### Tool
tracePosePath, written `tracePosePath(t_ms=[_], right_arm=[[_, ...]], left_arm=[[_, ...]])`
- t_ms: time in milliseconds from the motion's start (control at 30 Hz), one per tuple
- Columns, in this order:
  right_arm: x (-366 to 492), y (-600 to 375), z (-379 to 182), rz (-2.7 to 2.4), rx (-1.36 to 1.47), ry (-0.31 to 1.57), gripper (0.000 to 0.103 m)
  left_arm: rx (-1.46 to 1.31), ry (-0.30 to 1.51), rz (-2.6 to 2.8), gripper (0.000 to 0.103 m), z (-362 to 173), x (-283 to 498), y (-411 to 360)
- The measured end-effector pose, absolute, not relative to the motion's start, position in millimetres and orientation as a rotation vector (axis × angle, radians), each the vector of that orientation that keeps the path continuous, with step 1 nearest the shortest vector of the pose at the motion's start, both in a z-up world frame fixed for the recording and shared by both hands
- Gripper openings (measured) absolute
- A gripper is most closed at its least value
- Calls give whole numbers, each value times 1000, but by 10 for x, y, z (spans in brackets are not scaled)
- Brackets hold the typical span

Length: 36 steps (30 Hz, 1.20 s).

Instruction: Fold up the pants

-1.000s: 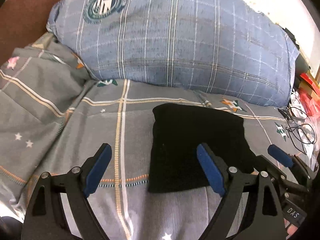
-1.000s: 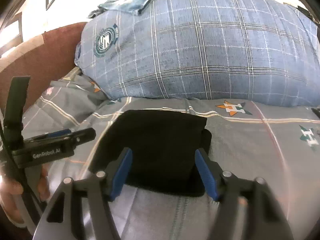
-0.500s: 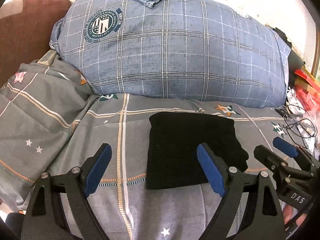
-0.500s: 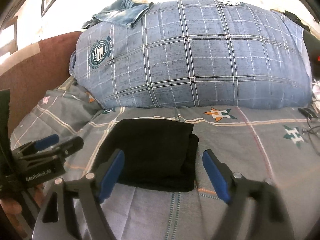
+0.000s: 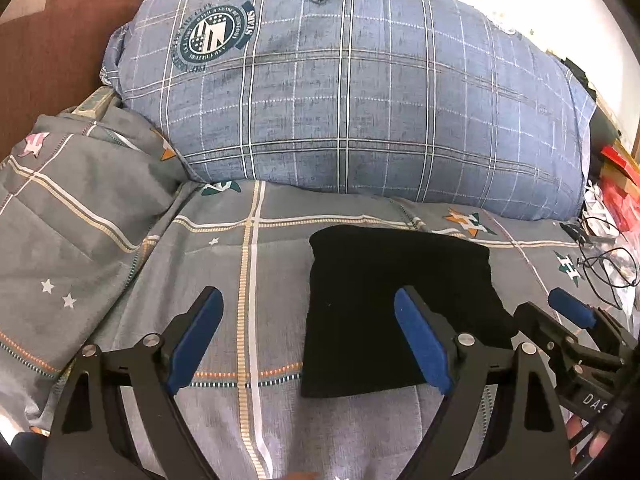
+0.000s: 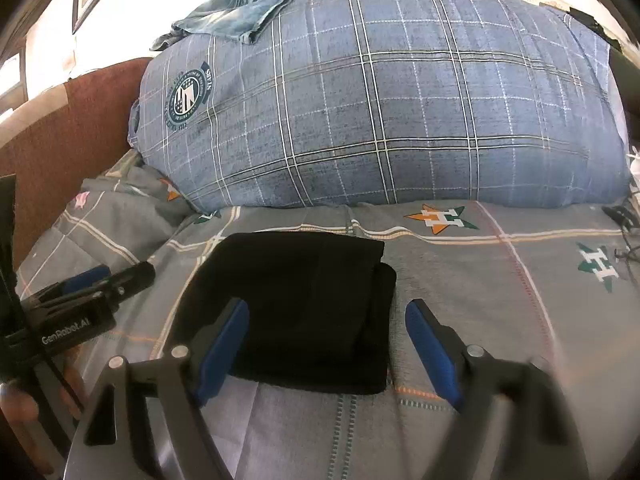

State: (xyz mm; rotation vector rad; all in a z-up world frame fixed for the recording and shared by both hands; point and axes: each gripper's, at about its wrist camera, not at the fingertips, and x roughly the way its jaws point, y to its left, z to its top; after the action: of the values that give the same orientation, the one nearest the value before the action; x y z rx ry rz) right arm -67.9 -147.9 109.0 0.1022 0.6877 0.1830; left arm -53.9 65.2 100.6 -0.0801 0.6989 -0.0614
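The left gripper [image 5: 308, 344] has its blue-padded fingers [image 5: 196, 340] spread wide and pinching nothing; it hangs over the bed, with one finger above bare bedspread and the other over the near edge of the black pants [image 5: 396, 312]. The right gripper [image 6: 326, 352] is likewise spread and empty, its fingers [image 6: 222, 352] straddling the near right corner of the pants [image 6: 296, 304] without visibly touching the cloth.

The pants lie flat on the grey checked bedspread [image 5: 248, 240] as a compact, roughly square bundle, with a second layer peeking out along the right side in the right wrist view. That shape suggests the folding is essentially finished, and the open, withdrawn-looking pose of both tools fits a release rather than a grasp; at most, the offset right edge might want squaring up.

Beyond the bundle a large blue plaid pillow [image 5: 360, 92] leans against the head of the bed, with a denim garment [image 6: 228, 16] draped on top. A brown headboard [image 6: 60, 128] stands to the left, and tangled cables [image 5: 608, 264] lie at the bed's right edge, well apart from the pants.
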Motion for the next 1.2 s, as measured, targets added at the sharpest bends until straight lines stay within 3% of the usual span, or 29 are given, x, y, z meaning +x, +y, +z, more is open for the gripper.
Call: tracePosePath(t_ms=[1200], right_arm=[[-417, -1371, 876, 184, 95, 752, 82]], left_arm=[[-56, 711, -24, 89, 754, -383, 720]])
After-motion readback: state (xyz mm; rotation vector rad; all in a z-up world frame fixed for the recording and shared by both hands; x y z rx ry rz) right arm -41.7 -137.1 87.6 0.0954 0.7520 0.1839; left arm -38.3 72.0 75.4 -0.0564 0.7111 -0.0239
